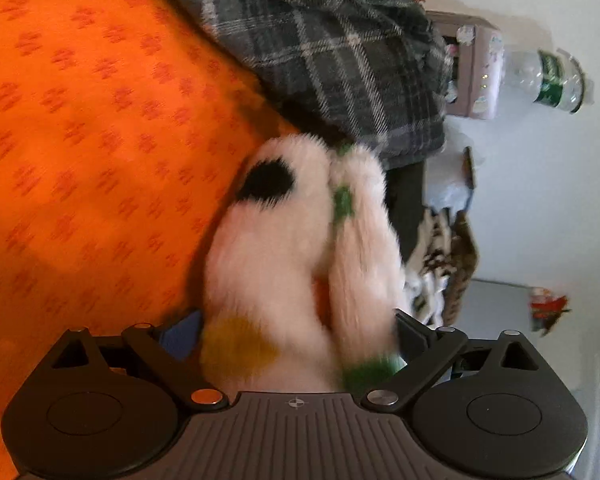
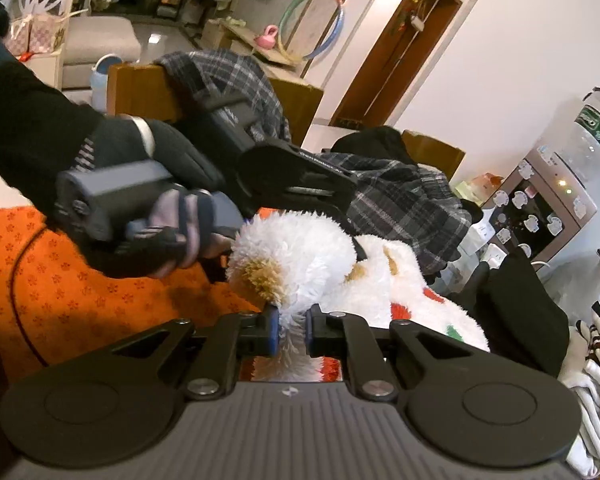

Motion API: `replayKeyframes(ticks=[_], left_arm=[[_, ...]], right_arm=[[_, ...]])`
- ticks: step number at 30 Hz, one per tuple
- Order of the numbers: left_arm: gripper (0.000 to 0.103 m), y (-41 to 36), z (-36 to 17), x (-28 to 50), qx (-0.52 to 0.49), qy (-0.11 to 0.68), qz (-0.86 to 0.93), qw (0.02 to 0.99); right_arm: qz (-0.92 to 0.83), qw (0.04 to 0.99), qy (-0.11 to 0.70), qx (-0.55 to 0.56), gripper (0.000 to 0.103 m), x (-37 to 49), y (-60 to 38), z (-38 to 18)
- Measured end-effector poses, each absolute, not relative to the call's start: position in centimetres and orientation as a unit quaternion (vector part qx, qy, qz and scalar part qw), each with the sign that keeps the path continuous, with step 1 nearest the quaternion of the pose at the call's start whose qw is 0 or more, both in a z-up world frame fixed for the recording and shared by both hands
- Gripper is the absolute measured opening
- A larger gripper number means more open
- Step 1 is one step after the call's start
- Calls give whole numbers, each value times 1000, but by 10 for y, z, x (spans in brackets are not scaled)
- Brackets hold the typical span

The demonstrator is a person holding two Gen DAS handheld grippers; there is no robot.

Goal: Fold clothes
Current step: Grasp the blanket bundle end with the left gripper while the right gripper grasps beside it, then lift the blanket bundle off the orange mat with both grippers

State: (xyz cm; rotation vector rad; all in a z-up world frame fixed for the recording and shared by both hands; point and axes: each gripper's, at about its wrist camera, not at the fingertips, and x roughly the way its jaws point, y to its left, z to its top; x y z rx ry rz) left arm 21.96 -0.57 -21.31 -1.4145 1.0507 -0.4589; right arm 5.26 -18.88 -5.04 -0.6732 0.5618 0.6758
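Observation:
A fluffy white garment (image 1: 276, 248) with black, yellow and green spots lies bunched on the orange patterned cloth (image 1: 80, 120). My left gripper (image 1: 296, 328) stands wide open around it, one finger on each side, and the pads do not visibly squeeze it. In the right wrist view a gloved hand (image 2: 172, 184) holds that gripper over the same white garment (image 2: 300, 248). My right gripper (image 2: 292, 328) is shut on a tuft at the garment's near edge, the blue pads pinching the fur.
A grey plaid garment (image 2: 400, 196) is heaped behind the white one and over a wooden chair back (image 2: 140, 92). A black garment (image 2: 520, 300) and a pile of patterned clothes (image 2: 596, 360) lie at right. A water dispenser (image 2: 548, 208) stands by the wall.

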Motion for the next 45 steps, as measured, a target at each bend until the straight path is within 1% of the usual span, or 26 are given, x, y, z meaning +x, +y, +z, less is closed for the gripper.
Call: replayKeyframes(ticks=[3,11,13,14,15,17,18,20,25,28,33,39,45], left_arm=[[97,-5,-227,236,-646,447,-221,577],[99,-40,-231,252,-588,515,-279,558],[95,-45,-231,252,-589,515,-283,555],[81,-45,-230,252,-598,509,-280,552],[61,-44,-230,252,-612,501,-274,547],[44,-41,-221,253,-619,482,-260,563],[38,-39,-213,253,-611,472,-259,580],[34,-40,-194,253,-580,461,-262,618],[33,-54,-141,256,-506,435,-275,692],[33,-77,-103,258,-444,418,-288,738],[33,-119,-45,254,-371,395,-307,782],[35,-196,15,243,-286,377,-316,822],[37,-303,49,241,-229,367,-312,846]], right_arm=[[315,857,266,-310,14,52,-193,-46],[315,865,257,-293,13,46,-198,-38],[316,868,259,-283,13,45,-200,-36],[316,869,261,-279,13,45,-202,-35],[316,870,261,-274,13,44,-203,-33],[312,875,258,-264,13,43,-206,-30],[310,878,257,-258,13,42,-207,-28],[306,884,251,-249,12,40,-210,-22],[288,903,240,-212,12,34,-223,-6],[263,920,230,-176,12,28,-239,5],[209,949,203,-117,11,13,-279,23],[155,972,169,-46,11,-7,-347,37],[109,984,138,42,10,-23,-443,38]])
